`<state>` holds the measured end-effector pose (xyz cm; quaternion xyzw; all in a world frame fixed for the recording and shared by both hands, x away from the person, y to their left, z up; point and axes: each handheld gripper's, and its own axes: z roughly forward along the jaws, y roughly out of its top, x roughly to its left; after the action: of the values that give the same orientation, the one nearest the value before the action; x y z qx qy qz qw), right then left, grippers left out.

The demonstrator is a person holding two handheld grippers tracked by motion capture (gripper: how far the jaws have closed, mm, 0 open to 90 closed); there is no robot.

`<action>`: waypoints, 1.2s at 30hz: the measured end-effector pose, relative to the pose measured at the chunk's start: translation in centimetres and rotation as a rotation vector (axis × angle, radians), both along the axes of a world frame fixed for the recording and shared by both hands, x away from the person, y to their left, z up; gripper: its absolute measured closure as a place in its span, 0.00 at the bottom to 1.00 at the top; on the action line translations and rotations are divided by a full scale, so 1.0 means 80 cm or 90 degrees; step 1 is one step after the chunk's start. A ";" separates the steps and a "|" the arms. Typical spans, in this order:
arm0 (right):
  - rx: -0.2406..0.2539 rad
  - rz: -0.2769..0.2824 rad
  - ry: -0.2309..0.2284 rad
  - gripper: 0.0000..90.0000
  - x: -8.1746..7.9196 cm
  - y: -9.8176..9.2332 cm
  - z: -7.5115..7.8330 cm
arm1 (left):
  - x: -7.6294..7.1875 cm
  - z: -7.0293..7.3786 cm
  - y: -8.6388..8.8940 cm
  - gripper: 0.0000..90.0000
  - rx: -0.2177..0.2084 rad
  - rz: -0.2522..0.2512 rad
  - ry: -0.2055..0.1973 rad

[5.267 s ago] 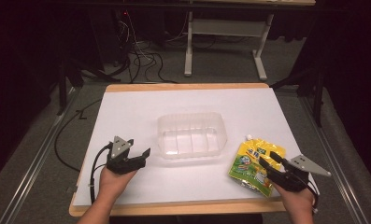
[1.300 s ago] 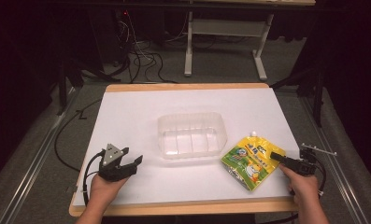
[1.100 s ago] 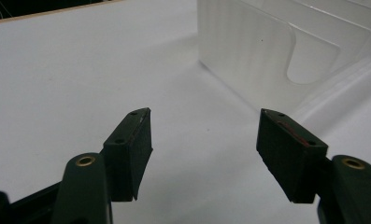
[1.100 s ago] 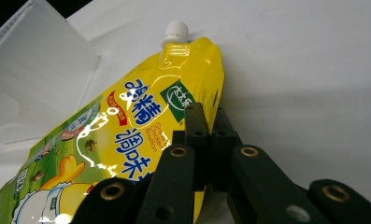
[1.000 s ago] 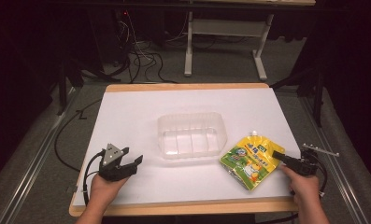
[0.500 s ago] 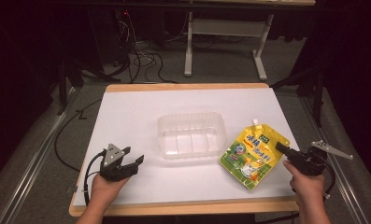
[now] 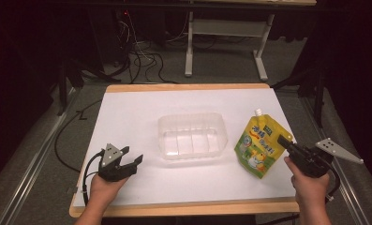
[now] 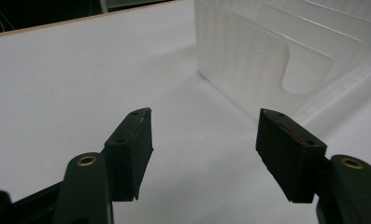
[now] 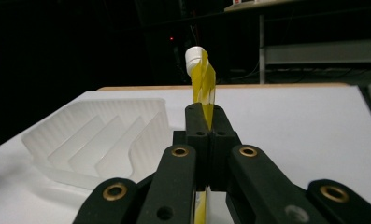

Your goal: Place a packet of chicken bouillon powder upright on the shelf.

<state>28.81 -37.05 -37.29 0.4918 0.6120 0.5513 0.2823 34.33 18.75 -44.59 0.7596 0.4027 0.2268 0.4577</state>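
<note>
Pouch (image 7: pixel 259 144) in transit: right gripper (image 7: pixel 284 140) pinches the yellow spouted pack by its edge, raised just beside the clear tray (image 7: pixel 191 136). Left gripper (image 7: pixel 130 158) rests on the table, jaws apart, empty. Next, likely, a carry over the tray's rim.

Clear plastic tray (image 7: pixel 191 136) at my 12 o'clock – white table (image 7: pixel 137 108) beneath; cables (image 7: pixel 137 61), desk frame (image 7: pixel 226 33) beyond.
</note>
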 end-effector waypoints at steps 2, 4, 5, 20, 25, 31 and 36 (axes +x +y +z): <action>-0.018 -0.012 -0.010 1.00 0.001 0.001 0.005 | -0.002 0.000 0.001 0.41 0.000 0.001 -0.002; -0.027 -0.026 -0.025 1.00 0.003 -0.001 0.009 | -0.004 0.000 0.003 0.41 0.000 0.000 -0.002; -0.030 -0.036 -0.032 1.00 0.003 -0.002 0.011 | -0.006 0.000 0.004 0.41 0.000 0.001 -0.002; -0.064 -0.078 -0.051 0.99 -0.007 -0.012 -0.010 | -0.007 0.003 0.006 0.41 -0.013 -0.003 -0.008; -0.070 -0.074 -0.050 0.97 -0.013 -0.010 -0.012 | -0.006 0.005 0.001 0.41 -0.017 -0.013 -0.011; -0.069 -0.072 -0.039 0.83 -0.013 -0.008 -0.015 | -0.004 0.005 -0.004 0.41 -0.033 -0.024 -0.012; -0.067 -0.067 0.003 0.69 -0.003 -0.006 -0.027 | -0.004 0.009 -0.022 0.41 -0.066 -0.051 -0.011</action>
<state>28.57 -37.54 -39.45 0.5091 0.6143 0.5017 0.3343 34.01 17.03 -43.84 0.7482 0.3796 0.1935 0.5085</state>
